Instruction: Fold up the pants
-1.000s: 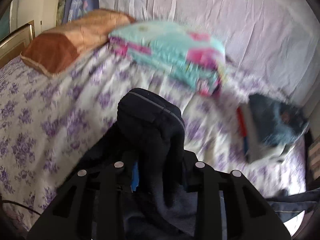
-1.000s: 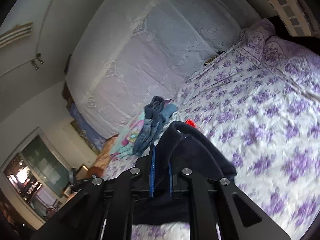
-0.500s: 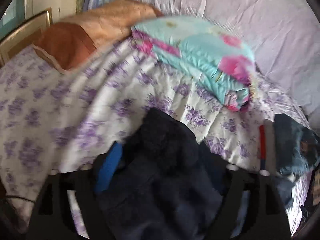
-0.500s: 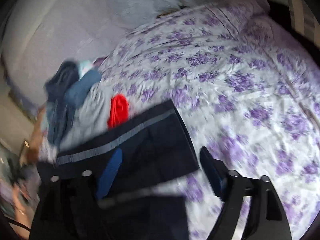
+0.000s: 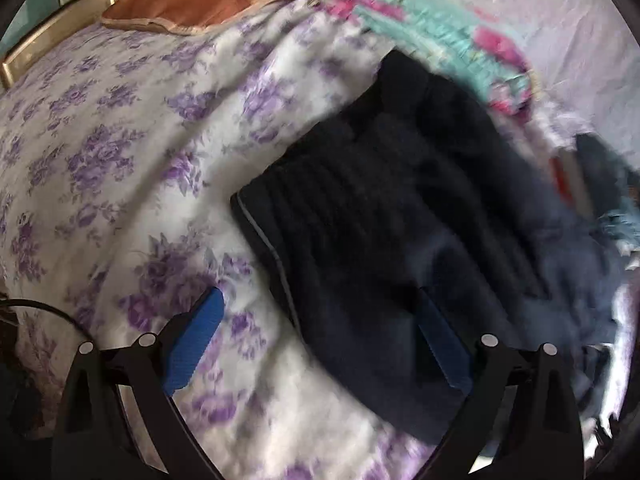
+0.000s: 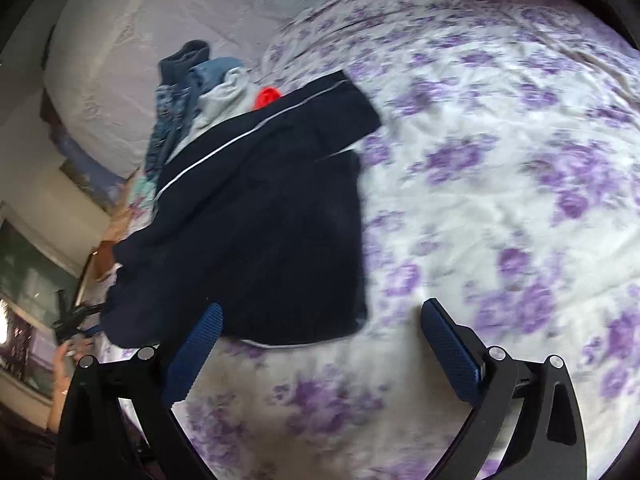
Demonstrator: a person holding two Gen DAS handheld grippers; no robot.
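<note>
Both my grippers hover jaws spread, gripping nothing: left gripper (image 5: 316,340), right gripper (image 6: 320,344). The dark pants (image 6: 256,220) lie folded flat on the floral bedsheet (image 6: 500,160), at my right camera's eleven o'clock, likely laid there for stacking.

The left wrist camera sits behind the left tongs (image 5: 320,344) and looks close down on the bed (image 5: 120,168), toward the pillow (image 5: 180,0). The right wrist camera looks past the right tongs (image 6: 320,348). Both views share the dark pants (image 5: 400,240) (image 6: 260,220)
</note>
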